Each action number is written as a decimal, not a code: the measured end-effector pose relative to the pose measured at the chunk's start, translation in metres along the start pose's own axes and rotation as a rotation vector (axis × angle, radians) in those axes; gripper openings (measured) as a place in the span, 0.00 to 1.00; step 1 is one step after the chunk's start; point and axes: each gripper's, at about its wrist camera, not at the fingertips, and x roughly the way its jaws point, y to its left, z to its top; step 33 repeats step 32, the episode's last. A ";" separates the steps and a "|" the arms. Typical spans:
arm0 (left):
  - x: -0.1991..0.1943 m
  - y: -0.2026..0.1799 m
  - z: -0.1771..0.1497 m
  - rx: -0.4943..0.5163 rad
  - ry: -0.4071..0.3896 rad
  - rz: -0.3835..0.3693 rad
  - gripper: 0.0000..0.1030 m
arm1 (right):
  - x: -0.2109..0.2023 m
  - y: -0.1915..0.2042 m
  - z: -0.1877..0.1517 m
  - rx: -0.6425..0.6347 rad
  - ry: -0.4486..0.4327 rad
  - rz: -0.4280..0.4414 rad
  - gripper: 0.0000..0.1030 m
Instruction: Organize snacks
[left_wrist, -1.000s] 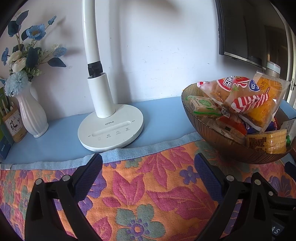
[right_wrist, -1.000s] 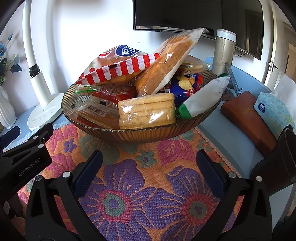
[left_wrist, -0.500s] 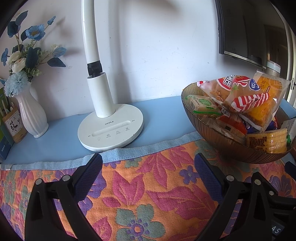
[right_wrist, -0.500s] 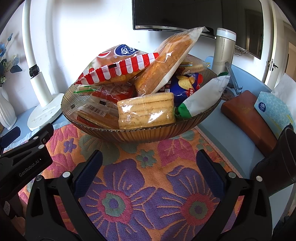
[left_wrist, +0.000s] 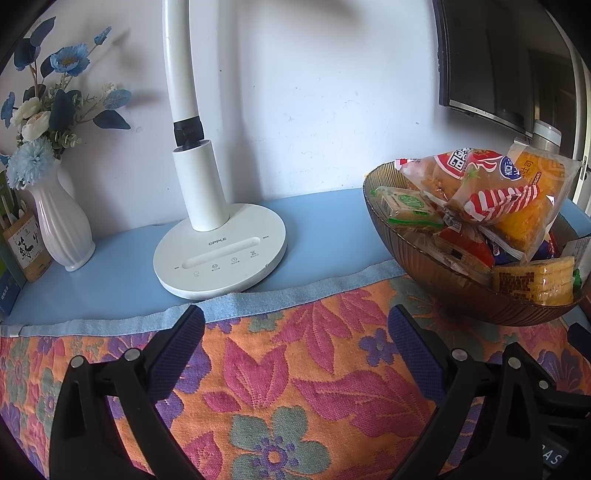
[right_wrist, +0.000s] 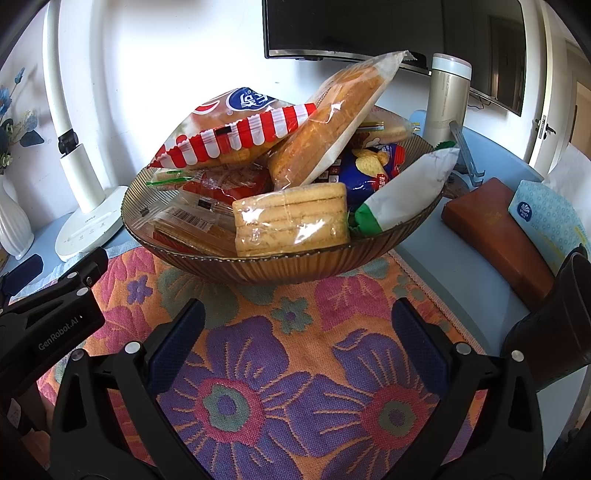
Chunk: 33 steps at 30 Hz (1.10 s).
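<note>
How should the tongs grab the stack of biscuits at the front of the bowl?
Pinch the biscuit stack across its two short ends, coming from the front and slightly above. It lies flat against the bowl's near rim, nothing on top, and the open right tongs already face it.

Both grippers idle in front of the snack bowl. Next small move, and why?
Probably ease the right gripper forward to the biscuit pack. Its jaws are open and empty, and that pack sits at the near rim of the bowl, facing it. The left gripper, also open, points at the lamp base.
</note>
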 end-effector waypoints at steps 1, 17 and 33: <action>0.000 0.000 0.000 0.001 0.000 0.000 0.95 | 0.000 0.000 0.000 0.000 0.000 0.000 0.97; 0.004 -0.001 0.001 -0.009 0.017 -0.007 0.95 | 0.001 0.004 -0.005 0.000 0.010 0.001 0.97; 0.001 -0.007 0.001 -0.001 0.004 0.032 0.95 | -0.002 0.002 -0.003 0.010 0.007 0.001 0.97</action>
